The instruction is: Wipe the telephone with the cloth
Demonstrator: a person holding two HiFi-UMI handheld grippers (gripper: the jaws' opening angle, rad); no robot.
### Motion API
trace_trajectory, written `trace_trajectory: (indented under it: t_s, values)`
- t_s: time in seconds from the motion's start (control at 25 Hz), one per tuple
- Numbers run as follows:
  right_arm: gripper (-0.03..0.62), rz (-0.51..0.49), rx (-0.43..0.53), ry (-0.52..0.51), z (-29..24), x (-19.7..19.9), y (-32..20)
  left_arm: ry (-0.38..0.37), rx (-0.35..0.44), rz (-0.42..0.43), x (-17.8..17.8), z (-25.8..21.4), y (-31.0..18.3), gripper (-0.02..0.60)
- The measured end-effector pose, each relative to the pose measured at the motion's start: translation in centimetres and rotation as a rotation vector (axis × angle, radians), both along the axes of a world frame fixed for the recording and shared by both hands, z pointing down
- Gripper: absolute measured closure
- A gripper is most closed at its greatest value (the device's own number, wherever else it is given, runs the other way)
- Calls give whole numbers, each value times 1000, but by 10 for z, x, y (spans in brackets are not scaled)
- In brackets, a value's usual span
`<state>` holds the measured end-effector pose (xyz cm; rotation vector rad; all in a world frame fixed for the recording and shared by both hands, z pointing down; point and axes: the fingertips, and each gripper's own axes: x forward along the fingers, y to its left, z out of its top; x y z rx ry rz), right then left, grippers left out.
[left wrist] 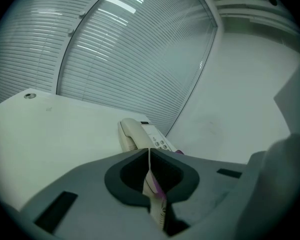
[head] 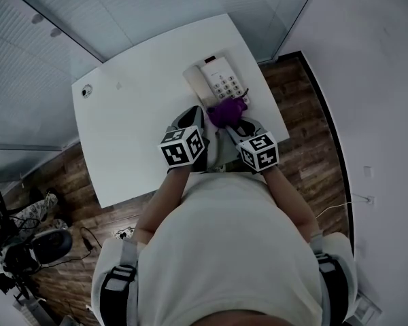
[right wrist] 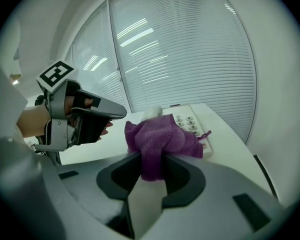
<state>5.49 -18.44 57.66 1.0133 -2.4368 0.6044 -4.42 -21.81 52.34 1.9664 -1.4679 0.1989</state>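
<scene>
A cream telephone [head: 216,80] lies at the table's far right, its handset [left wrist: 131,133] on the left and keypad [right wrist: 186,120] on the right. My right gripper [right wrist: 152,159] is shut on a bunched purple cloth [right wrist: 160,136], which hangs just above the near end of the telephone [right wrist: 182,119]; in the head view the cloth [head: 226,112] sits at that end too. My left gripper [left wrist: 149,151] is shut, its tips meeting in a thin line, a short way in front of the telephone [left wrist: 142,134]. In the head view it [head: 194,119] stands just left of the cloth.
The white table [head: 136,128] stretches bare to the left of the telephone, with a small round grommet [head: 87,91] at its far left corner. Slatted blinds [right wrist: 190,49] stand behind the table. Wooden floor [head: 306,134] and a white wall lie to the right.
</scene>
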Motion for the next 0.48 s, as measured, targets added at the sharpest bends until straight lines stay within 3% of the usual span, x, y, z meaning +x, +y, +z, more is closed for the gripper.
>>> trace_trajectory:
  t_s: [0.28,0.36,0.48]
  values:
    - [467,177,63,-49,-18,39,-14,-36,-8,-49,11,3,-19,553]
    - [467,215,69,-54,-19,47,-18,-50,-15,-59,14,5,-24,452]
    - [467,236,72,-57,-21,51,-20,-70,-22,-80,18,7,-31,402]
